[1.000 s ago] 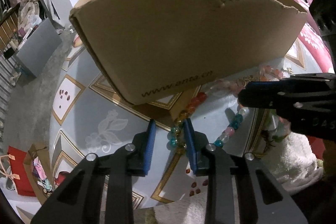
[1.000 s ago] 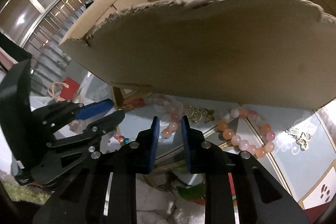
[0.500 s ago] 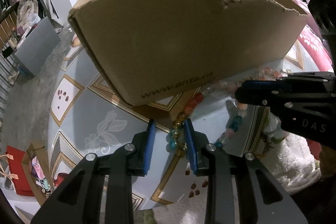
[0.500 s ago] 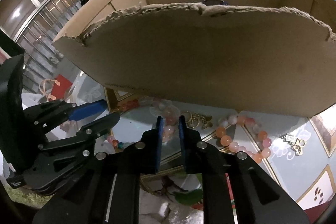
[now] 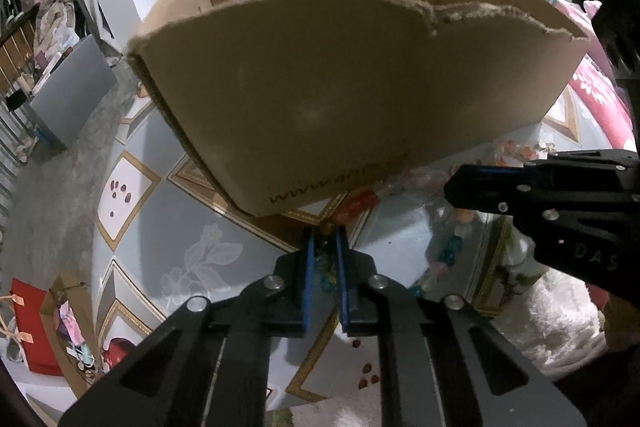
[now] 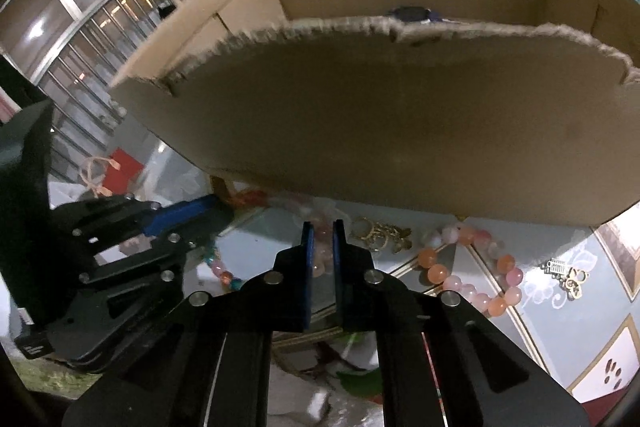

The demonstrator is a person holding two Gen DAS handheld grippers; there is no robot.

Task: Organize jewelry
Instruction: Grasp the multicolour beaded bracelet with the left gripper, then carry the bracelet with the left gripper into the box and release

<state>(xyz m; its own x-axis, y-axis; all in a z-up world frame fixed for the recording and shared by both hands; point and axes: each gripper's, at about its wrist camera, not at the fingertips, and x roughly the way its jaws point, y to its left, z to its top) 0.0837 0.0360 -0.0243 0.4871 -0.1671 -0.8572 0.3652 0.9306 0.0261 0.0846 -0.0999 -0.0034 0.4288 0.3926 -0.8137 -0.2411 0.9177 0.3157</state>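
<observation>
While the torn cardboard box (image 5: pixel 352 99) stands on the patterned table (image 5: pixel 168 227), we have just closed our left gripper (image 5: pixel 325 267) on the multicoloured bead strand (image 5: pixel 356 205) and our right gripper (image 6: pixel 322 251) on its pale pink beads (image 6: pixel 318 267), in front of the box.

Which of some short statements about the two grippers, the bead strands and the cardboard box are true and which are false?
1. The left gripper is closed on a strand of teal and amber glass beads. True.
2. The brown cardboard box has a lid on it. False: its top is open, with a torn front edge.
3. The right gripper is closed on a strand of pale pink beads. True.
4. The peach and pink bead bracelet lies inside the box. False: it lies on the patterned tabletop in front of it.
</observation>
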